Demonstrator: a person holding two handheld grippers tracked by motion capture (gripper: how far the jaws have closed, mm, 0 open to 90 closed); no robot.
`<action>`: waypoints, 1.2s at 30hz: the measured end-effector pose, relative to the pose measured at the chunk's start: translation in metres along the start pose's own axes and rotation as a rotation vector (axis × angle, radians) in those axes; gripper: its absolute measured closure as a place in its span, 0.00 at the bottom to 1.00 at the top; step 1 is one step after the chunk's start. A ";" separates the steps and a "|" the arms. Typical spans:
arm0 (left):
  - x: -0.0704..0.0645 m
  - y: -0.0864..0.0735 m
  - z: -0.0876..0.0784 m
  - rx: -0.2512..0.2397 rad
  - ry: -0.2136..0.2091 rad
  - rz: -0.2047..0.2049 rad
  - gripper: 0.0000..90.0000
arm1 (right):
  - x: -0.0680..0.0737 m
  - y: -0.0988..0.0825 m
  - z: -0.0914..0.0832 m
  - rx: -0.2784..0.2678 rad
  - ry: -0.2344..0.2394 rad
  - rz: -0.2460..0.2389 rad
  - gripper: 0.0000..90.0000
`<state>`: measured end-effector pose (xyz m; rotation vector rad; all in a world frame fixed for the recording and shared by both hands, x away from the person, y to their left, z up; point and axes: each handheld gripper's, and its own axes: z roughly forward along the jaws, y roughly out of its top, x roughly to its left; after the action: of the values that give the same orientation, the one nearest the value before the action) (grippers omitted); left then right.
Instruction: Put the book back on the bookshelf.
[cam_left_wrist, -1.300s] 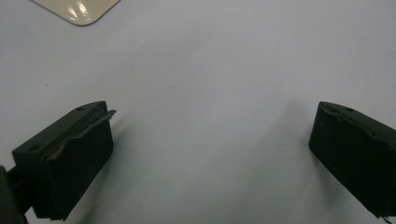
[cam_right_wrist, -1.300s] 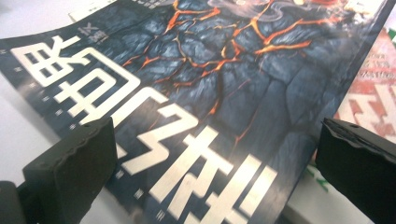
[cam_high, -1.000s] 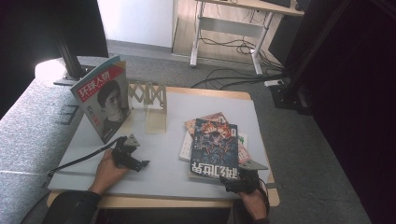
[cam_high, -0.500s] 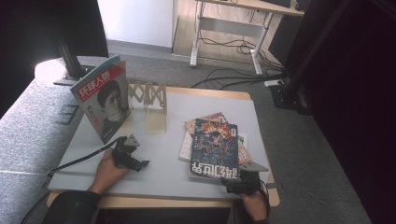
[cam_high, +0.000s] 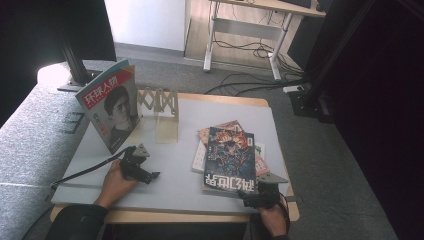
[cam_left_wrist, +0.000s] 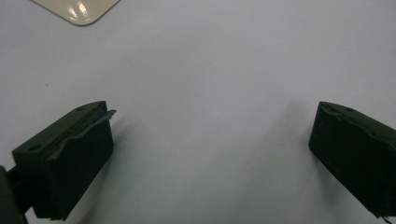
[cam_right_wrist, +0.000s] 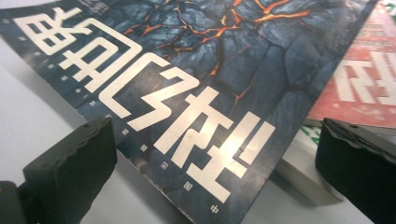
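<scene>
A magazine (cam_high: 111, 111) stands upright at the table's (cam_high: 170, 175) left, its red masthead reading 环球人物 above a portrait. Just right of it stands a beige rack (cam_high: 161, 112). The left gripper (cam_high: 145, 172) rests on the bare grey tabletop, jaws spread wide with nothing between them. Further right, a dark comic (cam_high: 230, 160) with large white upside-down characters and a cracked-lava cover tops a small pile near the front edge. The right gripper (cam_high: 255, 197) sits at its near edge, jaws wide apart on either side of the cover's corner, not clamped.
</scene>
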<state>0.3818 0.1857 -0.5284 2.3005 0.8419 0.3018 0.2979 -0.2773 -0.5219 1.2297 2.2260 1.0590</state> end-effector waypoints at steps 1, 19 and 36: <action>0.000 0.000 0.000 0.000 0.000 0.000 0.00 | -0.001 0.000 -0.001 -0.002 -0.009 -0.001 0.00; 0.000 0.000 0.000 0.001 0.000 0.000 0.00 | -0.027 -0.005 -0.010 -0.025 -0.121 0.077 0.00; 0.000 0.000 0.000 0.001 0.000 0.000 0.00 | -0.047 -0.003 -0.016 -0.046 -0.147 0.127 0.06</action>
<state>0.3818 0.1857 -0.5284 2.3014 0.8424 0.3008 0.3118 -0.3248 -0.5157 1.3971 2.0259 1.0257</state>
